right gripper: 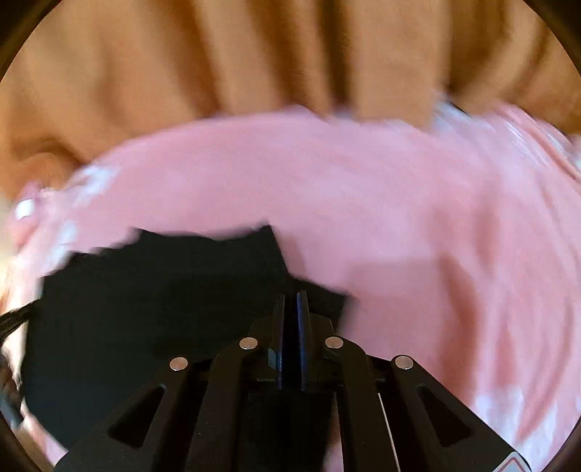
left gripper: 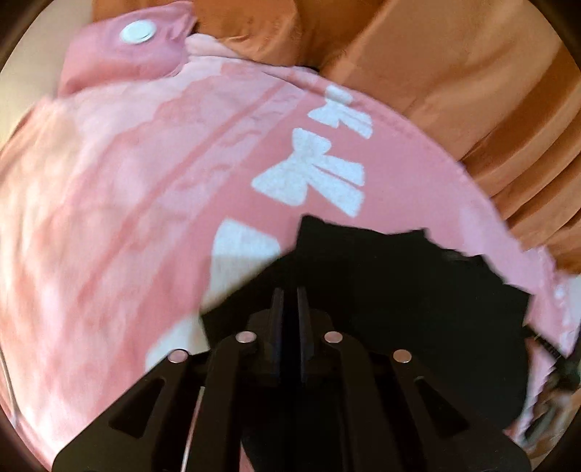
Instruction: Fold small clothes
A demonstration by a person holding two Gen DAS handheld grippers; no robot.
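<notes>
A small black garment (left gripper: 399, 290) hangs between my two grippers over a pink cloth (left gripper: 145, 188) with white bow prints. My left gripper (left gripper: 290, 294) is shut on the black garment's left edge. In the right wrist view my right gripper (right gripper: 292, 297) is shut on the black garment (right gripper: 145, 308) at its right edge, with the pink cloth (right gripper: 417, 236) beneath. Both views are blurred by motion.
An orange-brown pleated fabric (left gripper: 472, 90) lies behind the pink cloth, also across the top of the right wrist view (right gripper: 254, 54). A white round button (left gripper: 137, 32) sits on a pink fabric piece at the far left.
</notes>
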